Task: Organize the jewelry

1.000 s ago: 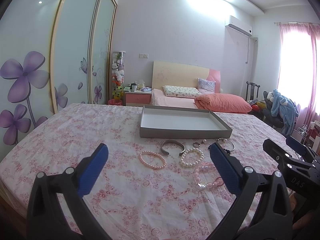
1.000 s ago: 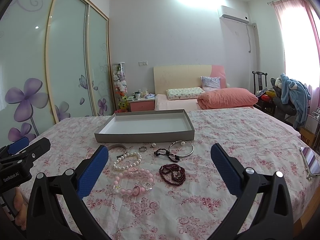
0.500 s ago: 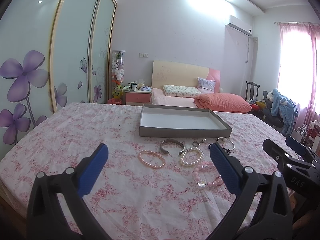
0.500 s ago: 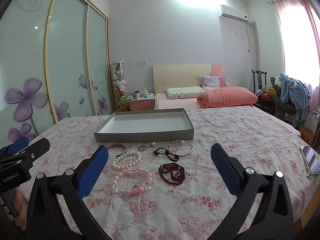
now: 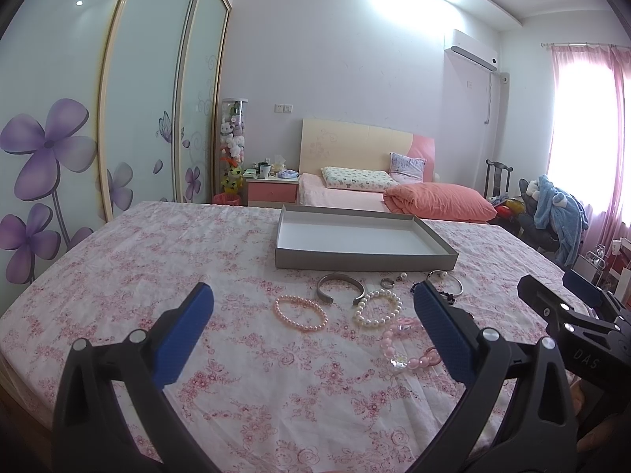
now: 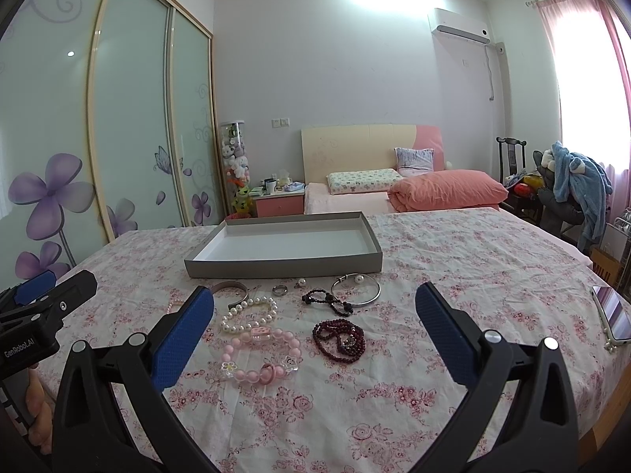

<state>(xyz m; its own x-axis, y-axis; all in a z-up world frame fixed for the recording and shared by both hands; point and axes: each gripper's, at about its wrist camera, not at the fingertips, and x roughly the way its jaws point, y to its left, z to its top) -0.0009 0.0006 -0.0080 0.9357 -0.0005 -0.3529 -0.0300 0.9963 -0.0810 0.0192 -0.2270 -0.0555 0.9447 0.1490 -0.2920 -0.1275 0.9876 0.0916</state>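
Hovering left gripper (image 5: 311, 315) – fingers wide, empty | right gripper (image 6: 315, 315) likewise | its finger hides pink bracelet (image 6: 172, 307)

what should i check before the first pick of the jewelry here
1. Left gripper jaws wide apart and holding nothing: ok.
2. Right gripper jaws wide apart and holding nothing: ok.
3. Shallow grey cardboard tray with white inside has nothing in it, ready to receive: ok.
4. Pink pearl bead bracelet lies apart from the other pieces, easy first pick for the left: ok.
5. Dark red bead strand lies bunched in a heap, may snag or trail when lifted: not ok.
6. Black bead bracelet free of the thin silver bangle with pearl ends: cannot tell.
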